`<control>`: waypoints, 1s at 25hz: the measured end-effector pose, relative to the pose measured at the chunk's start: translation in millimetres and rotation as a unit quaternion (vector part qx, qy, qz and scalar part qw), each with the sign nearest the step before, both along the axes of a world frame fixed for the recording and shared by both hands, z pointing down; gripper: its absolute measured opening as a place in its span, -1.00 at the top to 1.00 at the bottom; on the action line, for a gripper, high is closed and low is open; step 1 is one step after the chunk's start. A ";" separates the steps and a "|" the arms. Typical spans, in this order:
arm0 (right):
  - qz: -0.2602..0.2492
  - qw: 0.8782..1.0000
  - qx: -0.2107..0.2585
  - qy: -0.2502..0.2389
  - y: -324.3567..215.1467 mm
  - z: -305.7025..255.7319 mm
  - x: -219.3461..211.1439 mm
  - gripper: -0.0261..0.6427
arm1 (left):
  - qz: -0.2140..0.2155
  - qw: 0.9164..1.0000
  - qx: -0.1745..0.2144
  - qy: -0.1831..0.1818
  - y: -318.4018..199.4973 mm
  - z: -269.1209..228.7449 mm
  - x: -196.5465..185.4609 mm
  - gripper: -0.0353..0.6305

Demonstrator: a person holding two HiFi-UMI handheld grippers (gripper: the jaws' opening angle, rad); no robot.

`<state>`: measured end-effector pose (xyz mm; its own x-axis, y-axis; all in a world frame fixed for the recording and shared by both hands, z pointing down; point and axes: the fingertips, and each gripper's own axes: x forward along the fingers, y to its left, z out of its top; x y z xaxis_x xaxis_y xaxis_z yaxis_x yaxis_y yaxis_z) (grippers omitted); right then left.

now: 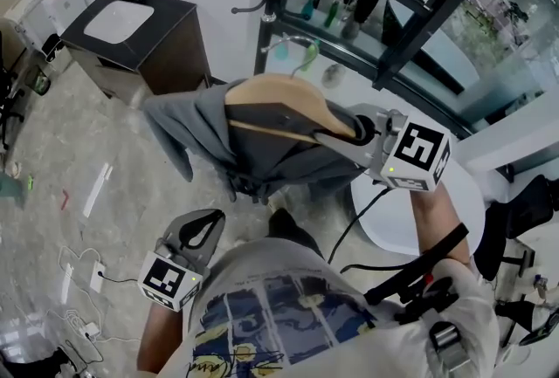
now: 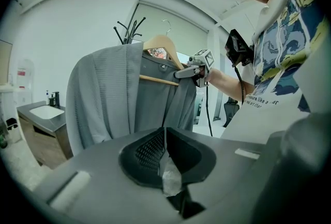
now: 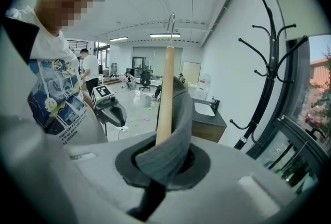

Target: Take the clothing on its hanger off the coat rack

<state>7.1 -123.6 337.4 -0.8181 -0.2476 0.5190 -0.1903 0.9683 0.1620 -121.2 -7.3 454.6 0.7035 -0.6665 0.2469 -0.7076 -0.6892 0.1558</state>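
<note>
A wooden hanger point(image 1: 279, 97) carries a grey garment point(image 1: 262, 149) that droops to the left. My right gripper point(image 1: 345, 134) is shut on the hanger's right end, with grey cloth pinched in as well. In the right gripper view the hanger point(image 3: 165, 93) rises from the gripper point(image 3: 163, 158), and its metal hook point(image 3: 170, 21) hangs in free air, left of the black coat rack point(image 3: 269, 57). My left gripper point(image 1: 210, 219) is low at the left, shut and holding nothing. In its own view the left gripper point(image 2: 164, 153) looks at the garment point(image 2: 103, 93) from below.
The coat rack's top point(image 1: 265, 10) stands just behind the hanger, by the black window frame point(image 1: 419, 10). A dark sink cabinet point(image 1: 131, 27) is at the back left. A white round table point(image 1: 393, 223) sits to the right. Cables point(image 1: 83, 280) lie on the floor at the left.
</note>
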 end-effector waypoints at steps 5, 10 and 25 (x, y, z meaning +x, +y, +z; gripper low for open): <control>0.002 1.000 -0.006 -0.006 2.8 0.5 0.7 0.92 | -0.006 1.000 0.000 0.003 0.1 -4.7 -0.7 0.84; -0.005 1.000 -0.014 -0.010 8.2 -0.2 -0.9 0.91 | -0.005 1.000 0.001 0.003 1.9 -0.4 -1.9 0.84; -0.019 1.000 -0.015 0.003 18.2 3.3 -8.6 0.91 | -0.006 1.000 0.003 0.003 0.7 -4.7 -8.6 0.84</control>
<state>-1.5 -105.4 340.6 -0.8238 -0.1996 0.5305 -0.1517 0.9795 0.1329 -129.8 -6.5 449.9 0.6973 -0.6760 0.2384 -0.7145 -0.6823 0.1549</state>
